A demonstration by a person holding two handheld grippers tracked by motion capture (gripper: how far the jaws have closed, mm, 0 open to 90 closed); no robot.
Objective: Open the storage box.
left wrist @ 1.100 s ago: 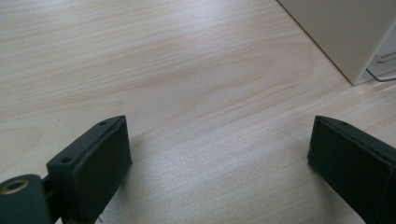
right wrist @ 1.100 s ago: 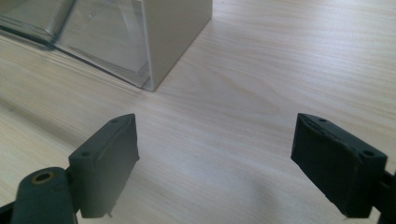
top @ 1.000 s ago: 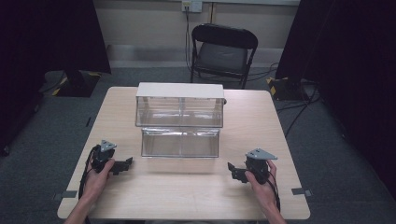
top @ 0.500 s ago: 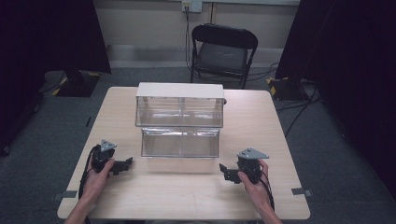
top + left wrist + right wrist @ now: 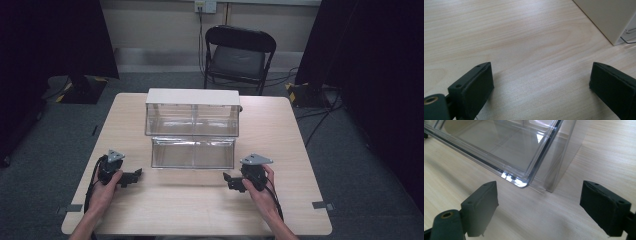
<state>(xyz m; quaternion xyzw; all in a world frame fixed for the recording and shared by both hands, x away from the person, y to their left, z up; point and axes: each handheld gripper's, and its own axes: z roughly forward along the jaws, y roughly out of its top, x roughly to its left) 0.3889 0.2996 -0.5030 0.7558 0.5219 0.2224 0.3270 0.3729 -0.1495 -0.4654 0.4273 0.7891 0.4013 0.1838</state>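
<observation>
— Right gripper stands wide open and holds nothing; the clear drawer box is near, at its 11 o'clock.
— And the left gripper?
— Wide open too, empty, box at its 1 o'clock. I judge nothing is done yet; the lower drawer waits untouched.

Your table is pale wood-grain, smooth and matt. On it, the drawer box looks like clear glossy plastic with a matt cream top; both grippers' black pads look matt, slightly rubbery.
</observation>
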